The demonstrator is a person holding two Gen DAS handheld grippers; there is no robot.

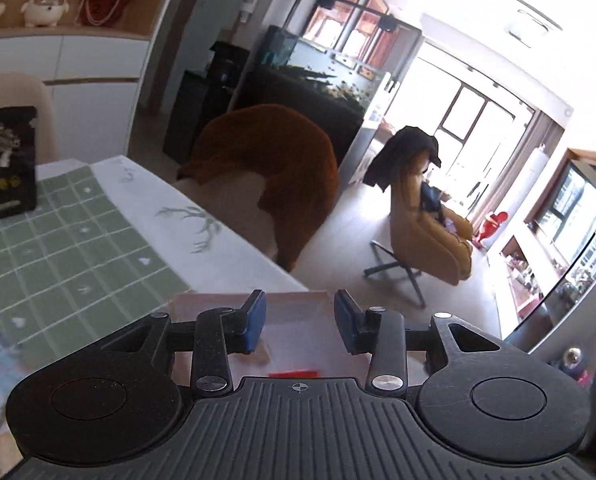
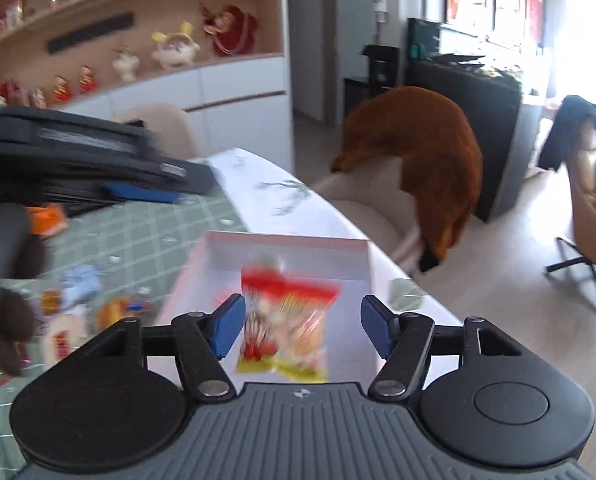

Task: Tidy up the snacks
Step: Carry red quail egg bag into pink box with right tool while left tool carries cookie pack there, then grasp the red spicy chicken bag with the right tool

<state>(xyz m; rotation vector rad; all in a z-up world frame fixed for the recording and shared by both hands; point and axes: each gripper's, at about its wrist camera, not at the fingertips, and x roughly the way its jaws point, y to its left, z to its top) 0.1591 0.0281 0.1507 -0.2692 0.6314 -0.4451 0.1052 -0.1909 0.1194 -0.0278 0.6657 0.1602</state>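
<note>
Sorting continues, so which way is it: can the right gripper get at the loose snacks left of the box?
Probably yes: the right gripper is open and empty, and the loose snacks lie uncovered beside the box; only the left gripper hovers nearby.

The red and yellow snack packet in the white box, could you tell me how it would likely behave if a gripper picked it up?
The snack packet looks like thin glossy film, so it is probably light and floppy, and may crinkle or slip between the pads. Its contents, blurred here, could crush under a hard squeeze. Lying loose in the white box, it would likely slide if nudged.
</note>
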